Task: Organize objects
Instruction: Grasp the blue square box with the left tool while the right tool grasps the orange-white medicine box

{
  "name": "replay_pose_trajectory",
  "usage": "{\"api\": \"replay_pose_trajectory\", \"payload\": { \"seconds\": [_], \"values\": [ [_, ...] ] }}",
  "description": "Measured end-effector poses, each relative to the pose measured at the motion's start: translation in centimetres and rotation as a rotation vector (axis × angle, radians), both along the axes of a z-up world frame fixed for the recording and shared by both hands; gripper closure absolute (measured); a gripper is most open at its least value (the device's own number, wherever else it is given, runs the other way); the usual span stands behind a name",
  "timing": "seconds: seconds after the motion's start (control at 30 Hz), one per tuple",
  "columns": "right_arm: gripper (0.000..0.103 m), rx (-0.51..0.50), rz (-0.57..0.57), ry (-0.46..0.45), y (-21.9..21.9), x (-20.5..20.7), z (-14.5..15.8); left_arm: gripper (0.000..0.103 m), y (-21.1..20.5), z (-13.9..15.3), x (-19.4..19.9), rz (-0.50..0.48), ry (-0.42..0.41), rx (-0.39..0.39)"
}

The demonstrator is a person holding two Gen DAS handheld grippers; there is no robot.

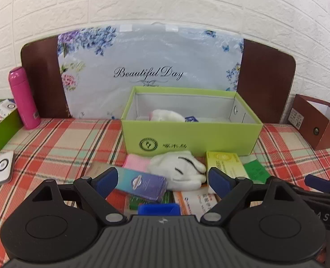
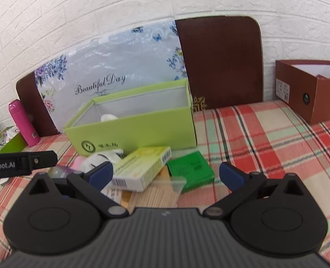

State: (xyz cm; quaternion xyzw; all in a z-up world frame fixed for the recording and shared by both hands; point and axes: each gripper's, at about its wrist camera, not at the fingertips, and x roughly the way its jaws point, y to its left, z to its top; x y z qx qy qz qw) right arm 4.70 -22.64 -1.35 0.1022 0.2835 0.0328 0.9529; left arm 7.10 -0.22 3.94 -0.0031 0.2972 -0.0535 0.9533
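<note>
Cartons, a fluffy white glove [image 1: 178, 169] and a glossy green packet [image 2: 190, 170] are lying jumbled at six o'clock of the stiff lime box [image 1: 190, 138], probably awaiting sorting. Left claw [image 1: 162, 182] and right claw [image 2: 165, 174] are hovering wide apart, gripping nothing.

White embossed brick wall [image 1: 165, 0], dark brown headboard [image 2: 221, 62], red plaid bedcover [image 2: 265, 138], even light

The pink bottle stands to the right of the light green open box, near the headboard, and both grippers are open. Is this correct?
Not quite. The pink bottle stands to the left of the light green open box, as both wrist views show. The rest holds: it is near the headboard, and the left gripper and right gripper are open.
</note>
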Motion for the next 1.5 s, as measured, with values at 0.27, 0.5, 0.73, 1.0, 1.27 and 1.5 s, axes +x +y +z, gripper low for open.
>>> {"api": "replay_pose_trajectory", "payload": {
  "seconds": [0.27,0.5,0.73,1.0,1.27,1.5],
  "values": [
    [0.000,-0.020,-0.008,0.055,0.7,-1.5,-1.9,0.012,1.7,-2.1,-0.8,0.043,0.063,0.000],
    [0.000,-0.058,0.226,0.051,4.3,-3.4,-2.7,0.012,5.3,-3.9,-1.6,0.093,0.091,-0.008],
    [0.031,-0.096,0.317,0.138,8.9,-2.3,-5.5,0.012,6.5,-4.0,-2.9,0.035,0.077,-0.060],
    [0.038,-0.134,0.269,0.131,9.1,-2.0,-6.8,0.012,2.3,-5.0,-0.9,-0.081,0.079,-0.029],
    [0.038,-0.130,0.406,0.181,5.2,-6.8,-6.0,0.043,3.2,-5.9,-0.2,-0.153,0.133,-0.062],
    [0.033,-0.139,0.426,0.190,3.0,-9.5,-5.1,0.043,5.9,-6.3,-5.5,-0.220,0.155,-0.005]
  ]
}}
